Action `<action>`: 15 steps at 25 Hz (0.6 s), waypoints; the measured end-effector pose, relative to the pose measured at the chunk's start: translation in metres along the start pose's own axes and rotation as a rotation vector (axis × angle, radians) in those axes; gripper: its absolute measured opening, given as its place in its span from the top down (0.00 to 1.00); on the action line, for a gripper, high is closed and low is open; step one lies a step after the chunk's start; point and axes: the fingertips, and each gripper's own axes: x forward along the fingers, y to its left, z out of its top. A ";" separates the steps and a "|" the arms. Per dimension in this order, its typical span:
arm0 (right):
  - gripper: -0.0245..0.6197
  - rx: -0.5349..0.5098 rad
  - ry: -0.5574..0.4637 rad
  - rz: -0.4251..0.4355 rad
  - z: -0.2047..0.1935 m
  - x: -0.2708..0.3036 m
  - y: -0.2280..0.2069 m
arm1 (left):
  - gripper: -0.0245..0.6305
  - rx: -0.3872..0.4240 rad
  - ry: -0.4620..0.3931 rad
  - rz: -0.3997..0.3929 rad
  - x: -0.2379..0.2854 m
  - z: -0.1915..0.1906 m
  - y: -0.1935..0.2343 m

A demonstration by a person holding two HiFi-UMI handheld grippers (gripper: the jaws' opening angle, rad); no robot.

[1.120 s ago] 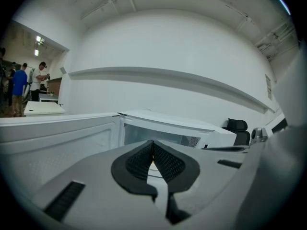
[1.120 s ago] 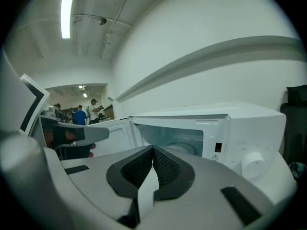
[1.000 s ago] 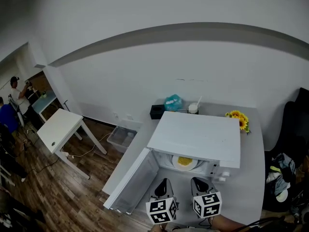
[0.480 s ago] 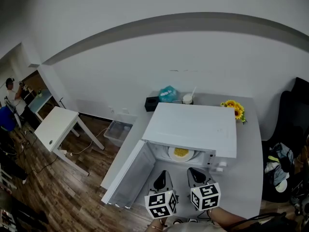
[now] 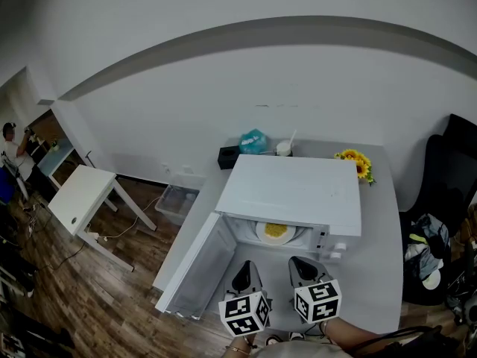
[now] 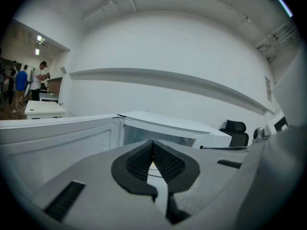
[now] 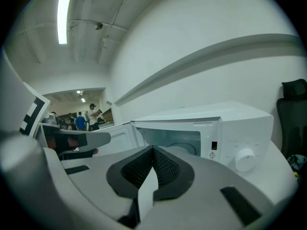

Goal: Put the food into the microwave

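Food (image 5: 275, 230) inside microwave (image 5: 298, 192); open door (image 5: 200, 271) swung left, nearest left gripper (image 5: 244, 273); right gripper (image 5: 302, 267) alongside; both jaws closed, empty.

- My head camera looked steeply down from well above, taking in the whole microwave (image 5: 294, 196) on the grey table (image 5: 380, 274), with my left gripper (image 5: 244, 271) and right gripper (image 5: 300, 267) at the bottom edge.
- The left gripper view sat low behind its own jaws and faced along them, near the microwave's open front, with the open door (image 5: 200, 267) spread across its left side.
- The right gripper view faced the same way from just beside it, close to the cavity and the dial (image 7: 245, 159).
- All three views shared the microwave's open front. The right gripper view also caught the left gripper at its left edge.
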 end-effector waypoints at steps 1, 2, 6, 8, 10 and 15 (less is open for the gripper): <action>0.94 0.002 0.000 -0.003 0.000 0.000 0.000 | 0.96 0.001 0.001 -0.001 0.000 0.000 0.000; 0.94 0.003 0.000 -0.006 0.000 -0.001 -0.001 | 0.96 0.003 0.002 -0.002 -0.001 0.000 0.000; 0.94 0.004 0.000 -0.015 0.001 -0.001 -0.001 | 0.96 0.007 0.004 -0.007 0.000 -0.001 0.000; 0.94 -0.002 0.000 -0.017 0.000 -0.001 0.000 | 0.96 0.008 0.002 -0.010 0.000 0.000 0.001; 0.94 -0.005 0.000 -0.021 0.000 -0.001 0.001 | 0.96 0.010 0.002 -0.013 0.000 0.000 0.001; 0.94 -0.012 -0.001 -0.015 0.003 0.001 0.006 | 0.96 0.011 0.000 -0.005 0.000 0.001 0.007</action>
